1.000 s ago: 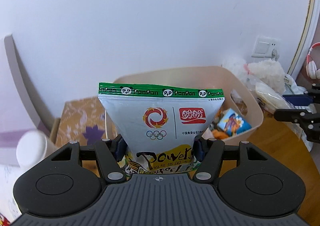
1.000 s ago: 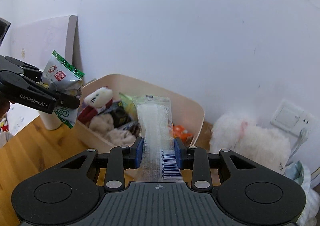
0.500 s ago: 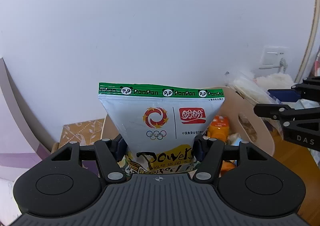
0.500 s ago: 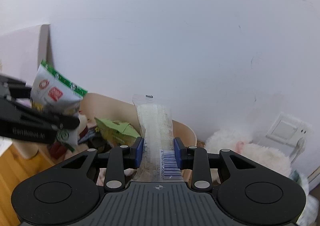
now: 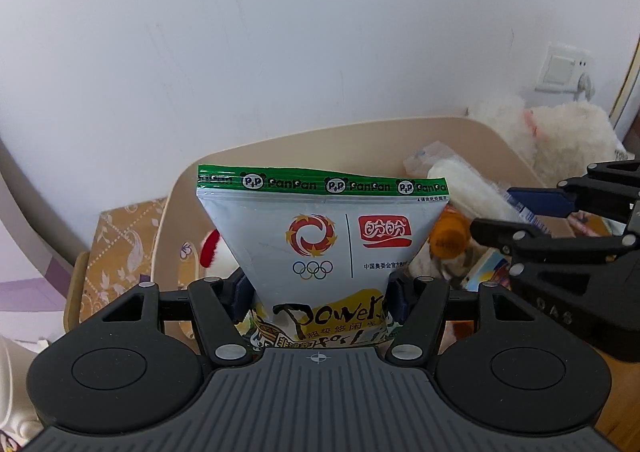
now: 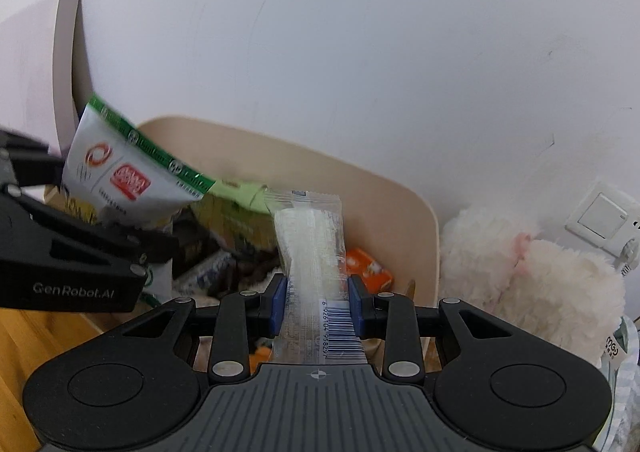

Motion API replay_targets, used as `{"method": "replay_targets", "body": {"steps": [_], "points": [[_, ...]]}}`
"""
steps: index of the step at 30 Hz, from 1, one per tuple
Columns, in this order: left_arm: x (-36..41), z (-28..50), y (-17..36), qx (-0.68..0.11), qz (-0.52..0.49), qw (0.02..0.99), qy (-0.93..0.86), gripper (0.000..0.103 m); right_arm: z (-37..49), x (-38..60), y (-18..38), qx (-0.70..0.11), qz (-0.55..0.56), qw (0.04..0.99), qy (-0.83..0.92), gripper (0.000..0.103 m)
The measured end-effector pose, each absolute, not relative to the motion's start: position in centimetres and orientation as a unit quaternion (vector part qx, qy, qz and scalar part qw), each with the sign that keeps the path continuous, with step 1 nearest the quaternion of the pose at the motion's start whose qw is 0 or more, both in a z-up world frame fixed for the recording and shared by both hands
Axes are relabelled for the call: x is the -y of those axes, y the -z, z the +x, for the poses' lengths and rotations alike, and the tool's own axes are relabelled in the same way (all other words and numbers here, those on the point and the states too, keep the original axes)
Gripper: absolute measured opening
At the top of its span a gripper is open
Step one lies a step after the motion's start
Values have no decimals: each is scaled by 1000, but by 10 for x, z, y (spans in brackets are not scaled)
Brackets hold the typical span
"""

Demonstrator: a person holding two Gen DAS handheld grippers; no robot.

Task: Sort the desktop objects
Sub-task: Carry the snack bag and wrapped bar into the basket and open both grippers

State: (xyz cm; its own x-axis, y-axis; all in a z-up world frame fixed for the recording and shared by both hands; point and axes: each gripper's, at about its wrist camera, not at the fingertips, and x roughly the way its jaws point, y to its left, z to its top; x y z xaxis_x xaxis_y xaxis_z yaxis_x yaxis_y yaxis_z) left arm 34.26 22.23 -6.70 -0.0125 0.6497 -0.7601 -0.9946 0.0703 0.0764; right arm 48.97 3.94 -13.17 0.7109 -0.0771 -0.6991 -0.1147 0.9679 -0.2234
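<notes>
My left gripper (image 5: 318, 296) is shut on a white PanPan snack bag (image 5: 324, 236) with a green top strip, held upright over the beige bin (image 5: 280, 139). My right gripper (image 6: 318, 302) is shut on a clear wafer packet (image 6: 316, 248) with a barcode, held over the same bin (image 6: 404, 203). The left gripper and its bag (image 6: 120, 179) show at the left of the right wrist view. The right gripper (image 5: 560, 211) shows at the right of the left wrist view. The bin holds several snacks and plush toys.
A white fluffy plush (image 6: 532, 276) lies right of the bin, under a wall socket (image 6: 600, 217). A patterned box (image 5: 120, 244) stands left of the bin. A board (image 6: 68, 71) leans on the wall. The wooden table (image 6: 36, 336) shows at the lower left.
Both grippers have moved closer to the bin and now hang over it side by side. Each keeps its packet.
</notes>
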Motion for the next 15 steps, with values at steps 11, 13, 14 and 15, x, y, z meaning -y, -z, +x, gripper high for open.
{"method": "replay_targets", "body": {"steps": [11,13,14,15], "points": [[-219,352,78,-360,-239,650,-624,78,474,-36,136,-382,-143,913,-11,63],[-217,351,77,-357,-246,648,-625,79,468,-34,132,-379,-138,915,-16,67],[-216,351,76,-355,-250,647,-626,79,468,-31,130,-378,-137,916,-16,70],[-214,349,76,-353,-254,646,-628,79,465,-30,128,-376,-135,917,-15,72]]}}
